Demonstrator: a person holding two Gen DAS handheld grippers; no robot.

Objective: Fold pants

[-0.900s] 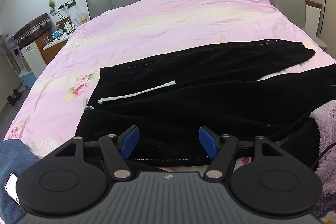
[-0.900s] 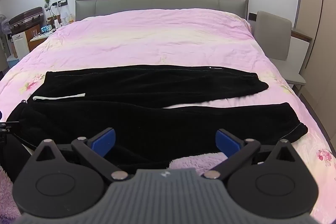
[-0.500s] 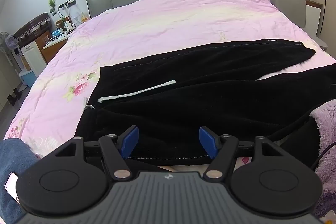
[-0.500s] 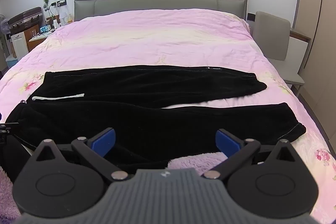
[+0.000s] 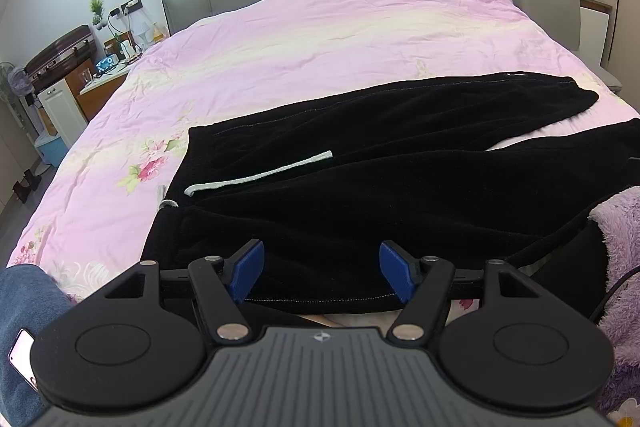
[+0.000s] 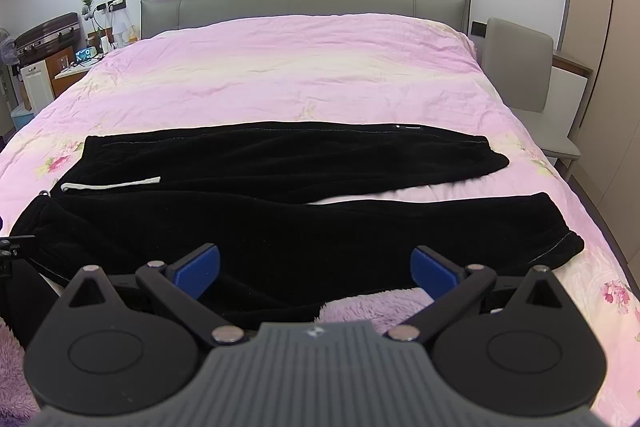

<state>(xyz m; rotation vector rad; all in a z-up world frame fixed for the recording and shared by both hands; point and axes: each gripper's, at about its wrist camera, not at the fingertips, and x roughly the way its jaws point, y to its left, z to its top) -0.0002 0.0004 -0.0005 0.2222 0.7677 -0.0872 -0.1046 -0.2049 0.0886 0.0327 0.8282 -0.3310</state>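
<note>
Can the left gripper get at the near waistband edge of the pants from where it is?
Probably yes. The left gripper is open, its jaws either side of the pants' near hem, and nothing lies between them. The drawstring lies farther off on the bed, out of the way.

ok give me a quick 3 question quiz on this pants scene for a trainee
1. True or false: the black pants lie spread flat across the pink bedspread, legs pointing to the right of the view.
2. Multiple choice: the left tool is (a) shut on the waistband, (b) open above the near edge of the pants, (c) out of view.
3. Fill in: the white drawstring lies near the ____ end of the pants.

Key: 1 true; 2 b; 3 waist. The right tool is open too, holding nothing.
</note>
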